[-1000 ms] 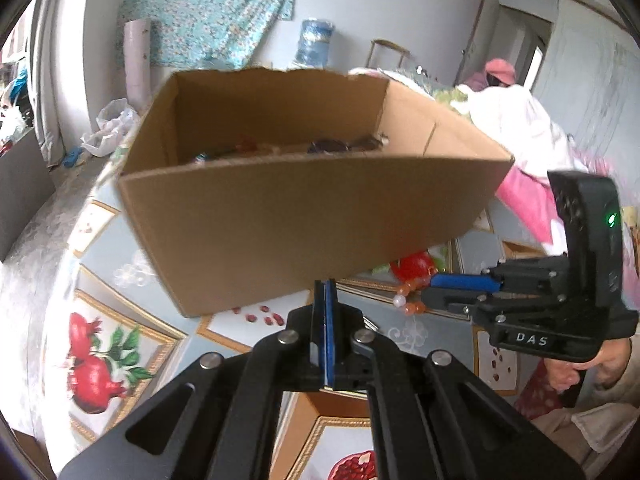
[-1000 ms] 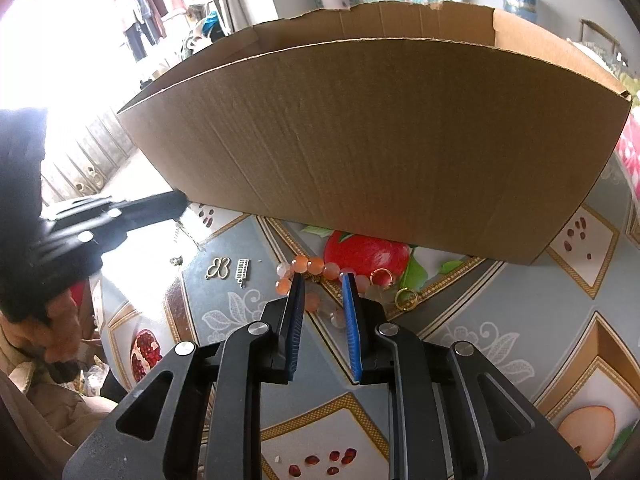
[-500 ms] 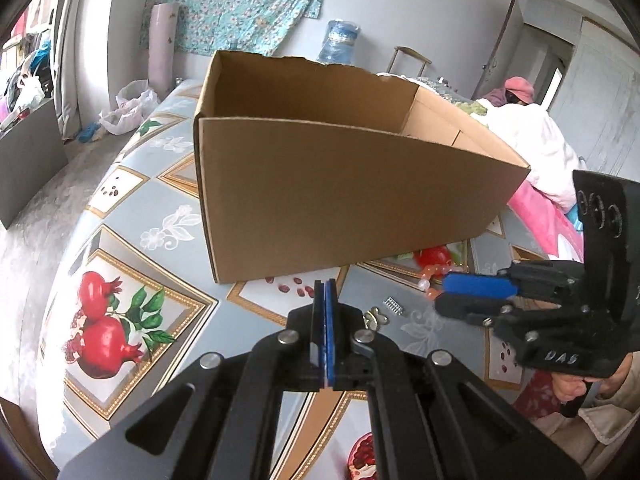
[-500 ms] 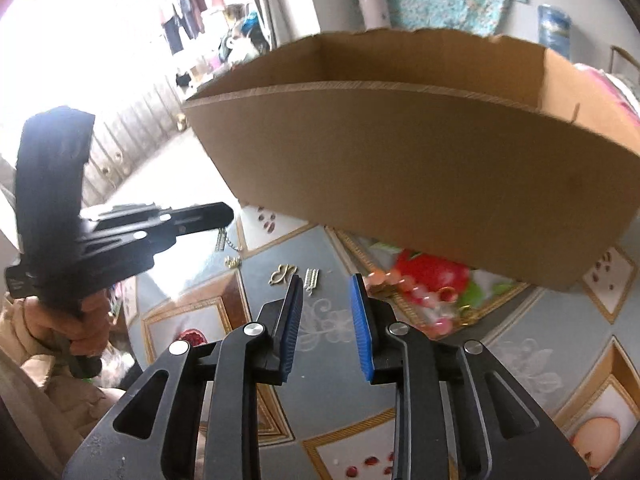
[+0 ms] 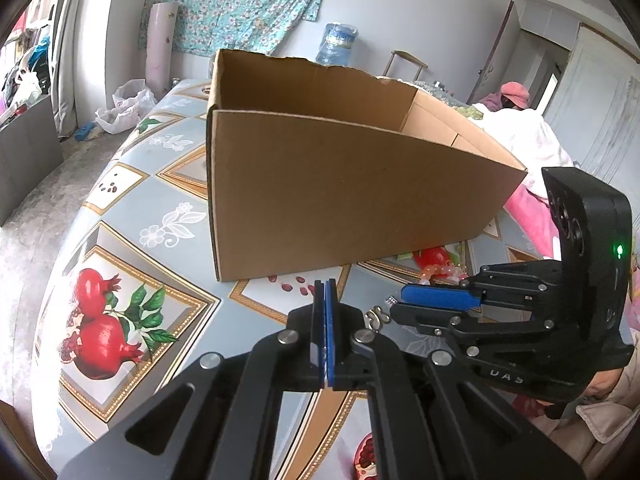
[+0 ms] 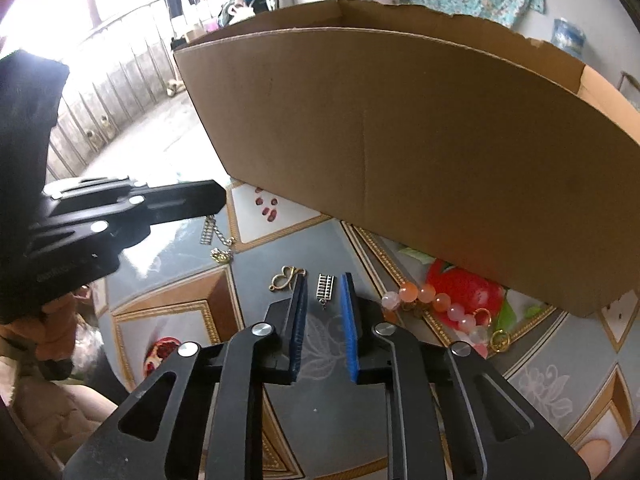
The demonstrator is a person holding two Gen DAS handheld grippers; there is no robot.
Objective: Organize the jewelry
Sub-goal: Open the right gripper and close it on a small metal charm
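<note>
A tall cardboard box (image 5: 344, 196) stands on the patterned table; it also shows in the right wrist view (image 6: 420, 128). In front of it lie a silver ladder charm (image 6: 325, 286), a gold butterfly clasp (image 6: 285, 277), a bead bracelet (image 6: 432, 304) with gold rings, and a silver charm on a chain (image 6: 214, 236). My right gripper (image 6: 324, 284) is open, with the ladder charm in line between its fingertips. My left gripper (image 5: 325, 283) is shut and empty, held above the table in front of the box.
The table has a slick cloth (image 5: 120, 288) printed with pomegranates. A person in a pink cap (image 5: 514, 94) and pink bedding (image 5: 532, 208) lie behind the box on the right. The table's edge falls away on the left to a grey floor (image 5: 24, 216).
Both grippers pulled back and to the left along the box front. The right gripper left the bead bracelet, opened wider and now lines up with the ladder charm. The left stayed shut.
</note>
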